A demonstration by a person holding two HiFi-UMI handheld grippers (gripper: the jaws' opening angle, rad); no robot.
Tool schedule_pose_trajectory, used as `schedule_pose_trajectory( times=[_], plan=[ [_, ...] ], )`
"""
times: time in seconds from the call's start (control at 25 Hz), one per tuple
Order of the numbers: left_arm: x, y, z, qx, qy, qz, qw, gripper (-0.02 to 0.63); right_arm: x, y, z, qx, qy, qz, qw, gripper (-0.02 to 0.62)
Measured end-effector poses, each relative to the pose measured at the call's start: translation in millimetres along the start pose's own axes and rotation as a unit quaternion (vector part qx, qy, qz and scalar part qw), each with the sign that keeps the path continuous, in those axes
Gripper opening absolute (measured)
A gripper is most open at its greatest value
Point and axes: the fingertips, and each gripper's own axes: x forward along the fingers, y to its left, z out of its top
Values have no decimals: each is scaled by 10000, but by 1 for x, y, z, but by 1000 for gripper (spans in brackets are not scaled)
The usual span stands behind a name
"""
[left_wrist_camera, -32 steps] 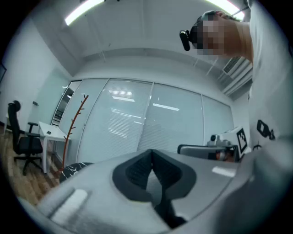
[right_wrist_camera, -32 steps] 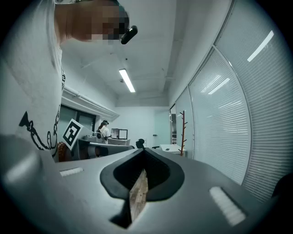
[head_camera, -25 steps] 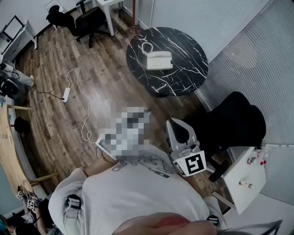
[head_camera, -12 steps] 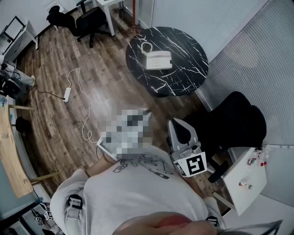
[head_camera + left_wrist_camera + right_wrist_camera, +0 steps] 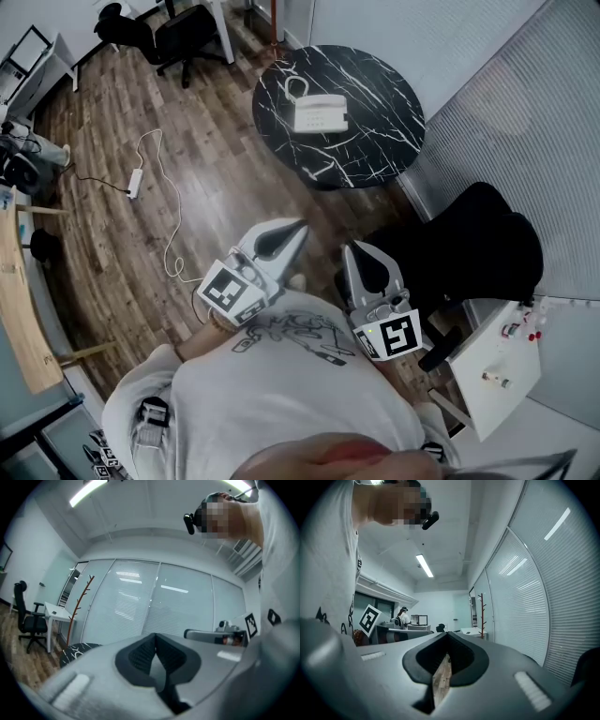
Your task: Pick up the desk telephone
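Observation:
The white desk telephone [image 5: 319, 113] lies on the round black marble table [image 5: 375, 141] at the top of the head view, its cord looped behind it. Both grippers are held close to the person's chest, far short of the table. My left gripper [image 5: 298, 225] points toward the table with its jaws shut and nothing in them. My right gripper [image 5: 354, 248] is beside it, also shut and empty. In the left gripper view the shut left gripper [image 5: 156, 637] shows the table's edge [image 5: 77, 651] low at the left. The right gripper [image 5: 447, 633] sees no telephone.
A black office chair [image 5: 478, 253] stands right of the grippers, with a small white table [image 5: 497, 366] beyond it. A power strip [image 5: 136, 187] with a white cable lies on the wooden floor at the left. More chairs [image 5: 159, 33] stand far left. A coat stand [image 5: 481, 616] rises by the glass wall.
Both grippers have edged slightly forward toward the table, still shut. The table and telephone sit a little higher in the head view.

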Motion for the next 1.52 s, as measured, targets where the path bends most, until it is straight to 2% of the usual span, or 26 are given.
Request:
schedule_pose_trajectory(
  times=[0.32,0.68,1.16,1.36,1.52],
  plan=[
    [7,11,-9,-23,57,105,9999,0,8,-10,-8,24,5,43,10000,6],
    [36,50,-10,-76,22,80,9999,0,48,-38,-17,-14,77,68,9999,6],
    [99,148,3,-145,32,93,9998,0,148,-102,-19,-29,170,80,9998,6],
    [124,195,25,-66,-147,21,9999,-2,201,-130,-15,27,149,71,9999,6],
    [145,234,32,-99,-105,20,9999,-2,241,-151,-15,-13,220,123,9997,6]
  ],
)
